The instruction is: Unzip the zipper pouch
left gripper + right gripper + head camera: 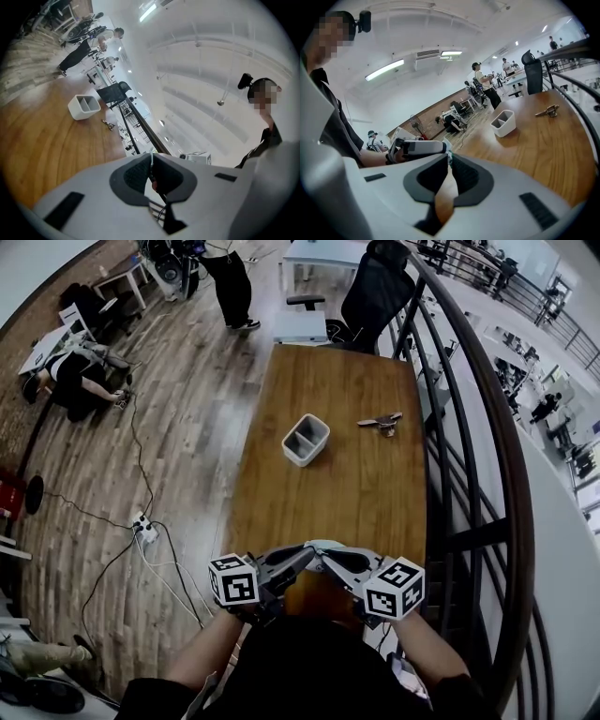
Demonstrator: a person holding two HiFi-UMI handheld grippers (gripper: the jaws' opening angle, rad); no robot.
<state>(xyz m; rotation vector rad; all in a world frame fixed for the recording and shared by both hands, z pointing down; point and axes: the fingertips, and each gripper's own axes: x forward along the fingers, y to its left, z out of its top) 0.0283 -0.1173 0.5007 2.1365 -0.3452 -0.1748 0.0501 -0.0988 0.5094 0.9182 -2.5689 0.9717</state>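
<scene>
Brown wood-grain table (pixel 366 493), white bin (pixel 306 439), black chair (pixel 375 287), pale grey left gripper (pixel 151 157)

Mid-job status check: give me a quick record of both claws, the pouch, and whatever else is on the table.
left claw: shut
right claw: jaws together at the tips
pouch: not clearly visible; possibly the brown patch beneath the claws
table: wooden, holds a white two-compartment bin and a small metal object, apart from each other

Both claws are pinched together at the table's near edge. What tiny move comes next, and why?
Probably draw the right gripper sideways away from the left gripper: both look shut on a thin pale strip, seemingly the pouch's zipper.
</scene>
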